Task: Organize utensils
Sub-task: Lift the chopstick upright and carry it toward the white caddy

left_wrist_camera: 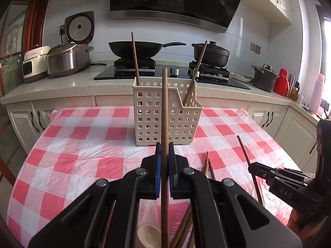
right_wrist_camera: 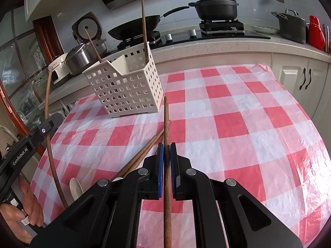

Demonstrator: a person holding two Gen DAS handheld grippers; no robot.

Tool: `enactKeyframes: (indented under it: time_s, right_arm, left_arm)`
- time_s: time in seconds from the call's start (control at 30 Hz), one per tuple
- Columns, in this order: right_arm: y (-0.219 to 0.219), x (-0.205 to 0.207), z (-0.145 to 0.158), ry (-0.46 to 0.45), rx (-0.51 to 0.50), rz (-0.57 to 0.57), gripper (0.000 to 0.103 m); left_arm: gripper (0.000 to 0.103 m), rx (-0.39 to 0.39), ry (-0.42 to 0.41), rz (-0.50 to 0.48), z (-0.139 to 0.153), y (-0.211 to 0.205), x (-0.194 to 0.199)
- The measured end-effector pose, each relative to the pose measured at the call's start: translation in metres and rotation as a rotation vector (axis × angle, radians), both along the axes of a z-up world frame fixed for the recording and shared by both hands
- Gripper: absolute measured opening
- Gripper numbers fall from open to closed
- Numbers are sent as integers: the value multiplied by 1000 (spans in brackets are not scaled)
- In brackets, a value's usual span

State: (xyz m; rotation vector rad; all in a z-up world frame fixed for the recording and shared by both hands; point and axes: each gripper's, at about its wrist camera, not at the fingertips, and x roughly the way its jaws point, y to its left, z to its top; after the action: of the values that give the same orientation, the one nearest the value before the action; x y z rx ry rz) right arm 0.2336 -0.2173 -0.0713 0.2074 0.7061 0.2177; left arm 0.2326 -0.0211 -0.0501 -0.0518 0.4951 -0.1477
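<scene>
Left tongs (left_wrist_camera: 165, 157) pinching one chopstick (left_wrist_camera: 164, 113) before the basket (left_wrist_camera: 165, 111); right tongs (right_wrist_camera: 166, 157) clamp another chopstick (right_wrist_camera: 166, 124).

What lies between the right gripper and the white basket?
In the right wrist view, only checked tablecloth separates right gripper from basket; its held chopstick points across.

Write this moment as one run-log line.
left hand-held gripper: shut on chopstick | right hand-held gripper: shut on another chopstick | basket: two chopsticks inside
</scene>
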Motion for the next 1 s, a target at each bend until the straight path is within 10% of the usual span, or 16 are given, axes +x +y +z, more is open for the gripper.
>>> enactKeyframes:
  time_s: [1.0]
  right_arm:
    - [37,-65,89,-333,-89,48,6]
  left_arm:
    - [6,12,-143,-12,45,20,-68]
